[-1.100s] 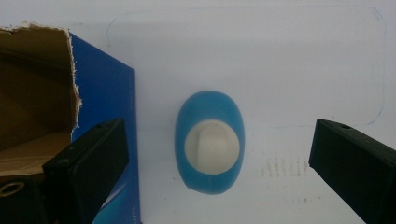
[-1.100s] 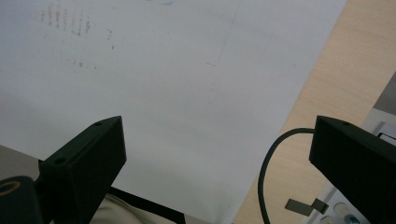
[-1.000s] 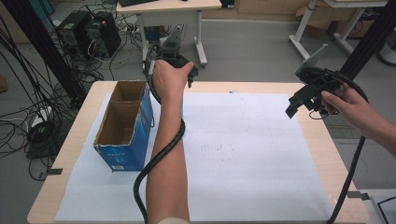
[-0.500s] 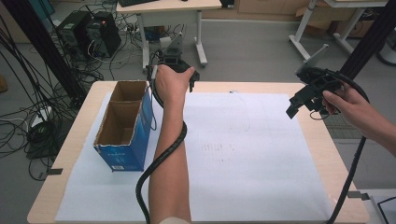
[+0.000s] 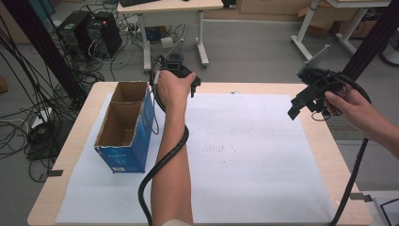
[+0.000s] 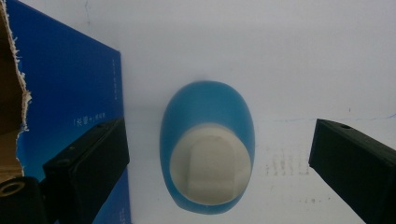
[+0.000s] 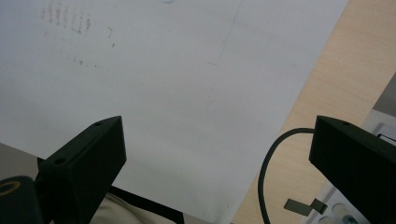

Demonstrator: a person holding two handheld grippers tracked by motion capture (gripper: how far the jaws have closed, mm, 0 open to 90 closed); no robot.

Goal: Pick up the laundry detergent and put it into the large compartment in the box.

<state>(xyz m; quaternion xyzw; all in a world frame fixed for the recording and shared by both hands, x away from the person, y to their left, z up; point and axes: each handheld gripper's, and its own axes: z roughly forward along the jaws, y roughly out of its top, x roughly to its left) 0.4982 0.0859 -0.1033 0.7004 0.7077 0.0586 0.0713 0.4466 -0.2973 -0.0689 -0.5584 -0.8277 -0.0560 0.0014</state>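
Leftmost on the surface stands an open blue cardboard box, resting on the white paper sheet that covers most of the top. Just to its right, near the far edge, the left tongs are held above the sheet in the person's left hand, with the cable looping down along the forearm. In the left gripper view the blue side of the box fills the left edge, and a blue egg-shaped object with a cream-white face lies on the paper between the two jaws; the jaws stand wide apart, one on each side of it, and neither touches it. The object sits closer to the left jaw and just beside the box wall. From the high view the hand hides it.

Far to the right, the right tongs hover over the right edge of the sheet in the right hand, well apart from the box and the object. Their jaws are spread too, with bare paper and table edge between them.

Compared with a second ago, the left hand has edged slightly toward the far side of the surface; the right tongs sit where they were.
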